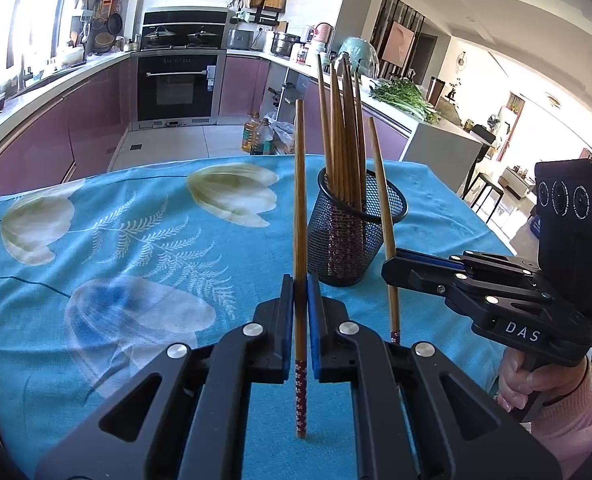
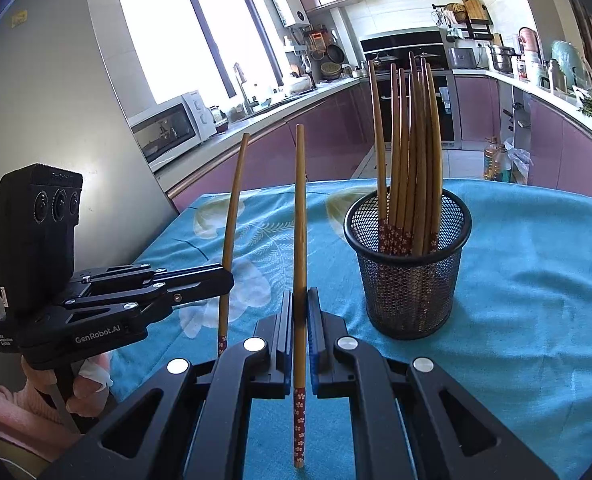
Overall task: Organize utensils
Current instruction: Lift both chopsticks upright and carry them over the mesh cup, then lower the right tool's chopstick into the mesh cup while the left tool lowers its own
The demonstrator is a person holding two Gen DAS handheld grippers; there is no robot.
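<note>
A black mesh cup (image 1: 352,232) stands on the blue flowered tablecloth (image 1: 115,240) and holds several wooden chopsticks (image 1: 346,128). It also shows in the right wrist view (image 2: 408,268) with the chopsticks (image 2: 410,152). My left gripper (image 1: 300,304) is shut on one upright chopstick (image 1: 300,216), just in front of the cup. My right gripper (image 2: 300,312) is shut on another upright chopstick (image 2: 300,220), left of the cup. Each gripper shows in the other's view, the right one (image 1: 396,266) holding its chopstick (image 1: 382,200), the left one (image 2: 225,276) holding its chopstick (image 2: 231,216).
The tablecloth (image 2: 536,280) covers a table in a kitchen. Purple cabinets (image 1: 55,128), an oven (image 1: 177,88), oil bottles (image 1: 257,134) on the floor and a microwave (image 2: 171,128) lie beyond the table's far edge.
</note>
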